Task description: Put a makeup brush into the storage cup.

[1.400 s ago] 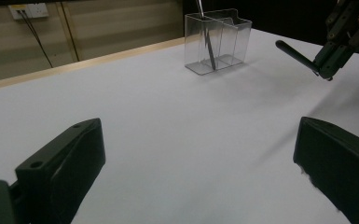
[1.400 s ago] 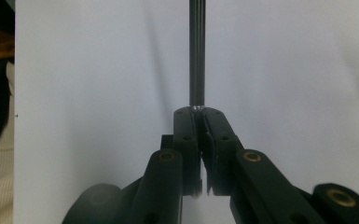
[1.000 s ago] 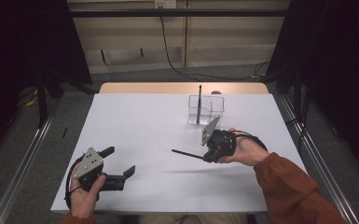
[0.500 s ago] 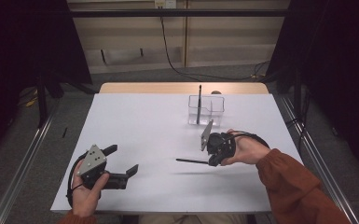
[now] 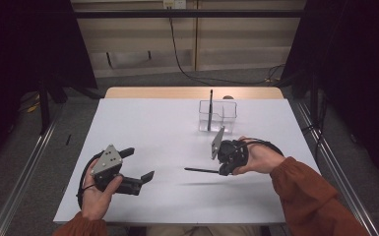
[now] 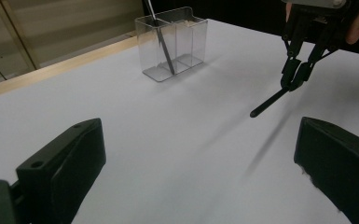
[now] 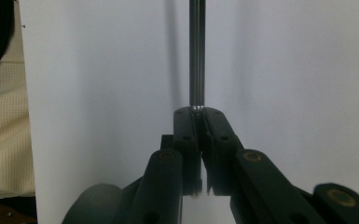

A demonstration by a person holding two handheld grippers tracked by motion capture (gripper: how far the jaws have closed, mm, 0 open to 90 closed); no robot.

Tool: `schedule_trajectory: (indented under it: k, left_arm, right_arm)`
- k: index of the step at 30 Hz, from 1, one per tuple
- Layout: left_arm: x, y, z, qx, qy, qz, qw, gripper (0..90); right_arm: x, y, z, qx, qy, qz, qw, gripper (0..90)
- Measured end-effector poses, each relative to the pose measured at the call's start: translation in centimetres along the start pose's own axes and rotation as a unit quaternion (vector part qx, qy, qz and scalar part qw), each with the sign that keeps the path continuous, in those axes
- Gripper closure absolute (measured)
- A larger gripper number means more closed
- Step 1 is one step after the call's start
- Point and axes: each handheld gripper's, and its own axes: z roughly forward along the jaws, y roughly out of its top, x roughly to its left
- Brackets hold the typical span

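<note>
High view: clear divided holder [image 5: 218,115] far right of table, one black pen [image 5: 210,105] upright in its left compartment; right gripper [image 5: 222,171] clamps another pen [image 5: 203,170] above the sheet.
Left gripper view: left gripper [image 6: 200,172] jaws wide apart, nothing between.
Right gripper view: jaws pinched on pen shaft.

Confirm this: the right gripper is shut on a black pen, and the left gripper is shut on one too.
Not quite. The right gripper is shut on a black pen, but the left gripper is open, nothing between its jaws. The left gripper view shows its jaws wide apart over the bare table.
</note>
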Motion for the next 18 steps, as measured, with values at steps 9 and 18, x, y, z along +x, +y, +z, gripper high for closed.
schedule_trajectory:
  k: [9,18]
  left_arm:
    - [-0.6,1.5,1.8,0.005,-0.024,0.016,0.9996,2.0]
    - [-1.3,2.5,3.6,0.026,-0.045,0.026,0.9983,2.1]
  right_arm:
    - [0.1,0.2,0.1,-0.004,0.002,-0.004,1.0000,84.2]
    - [0.2,0.5,0.2,-0.005,0.005,-0.009,0.9999,84.1]
